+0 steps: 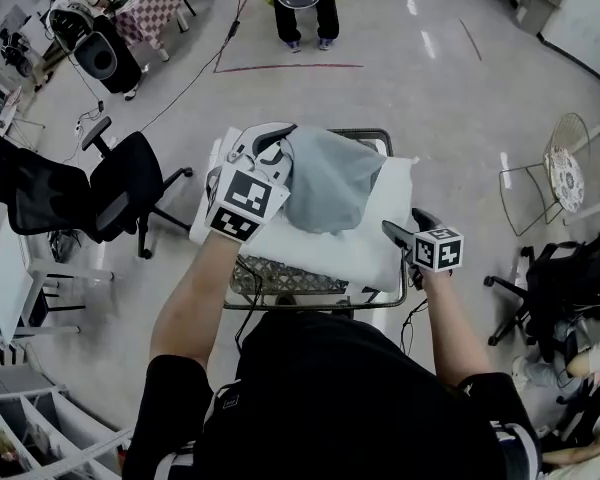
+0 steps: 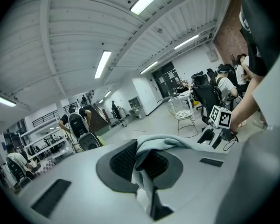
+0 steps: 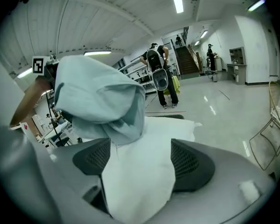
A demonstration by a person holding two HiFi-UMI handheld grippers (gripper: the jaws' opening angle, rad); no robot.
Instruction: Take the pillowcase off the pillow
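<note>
The left gripper (image 1: 275, 148) is clamped shut on a fold of the pillowcase (image 1: 330, 178). The grey-blue cloth is pinched between its pads and spills forward over the jaw tips.

The right gripper (image 3: 141, 162) has its jaws wide apart. A corner of the pillow (image 1: 370, 243) lies between them and fills most of the gap. No firm pinch is evident.

The bunched pillowcase hangs just beyond and above the right jaws, toward their left pad. The pillow itself rests on a wire cart (image 1: 280, 278) below both grippers.

Handling, as judged from the views:
- The pillowcase is light, limp and thin. It creases and gathers readily, so a narrow pinch on a fold or hem should hold it (a single layer may creep out of smooth pads).
- The pillow is soft, bulky and light. It yields under the pads, so a wide grip should take a corner or seam, where the filling is thinnest.
- Neither item is fragile. The main risk is pinching both layers together, which would drag the pillow along with the cover.
- The best hold on the cover is probably near its open edge, well clear of the pillow corner between the right jaws.
</note>
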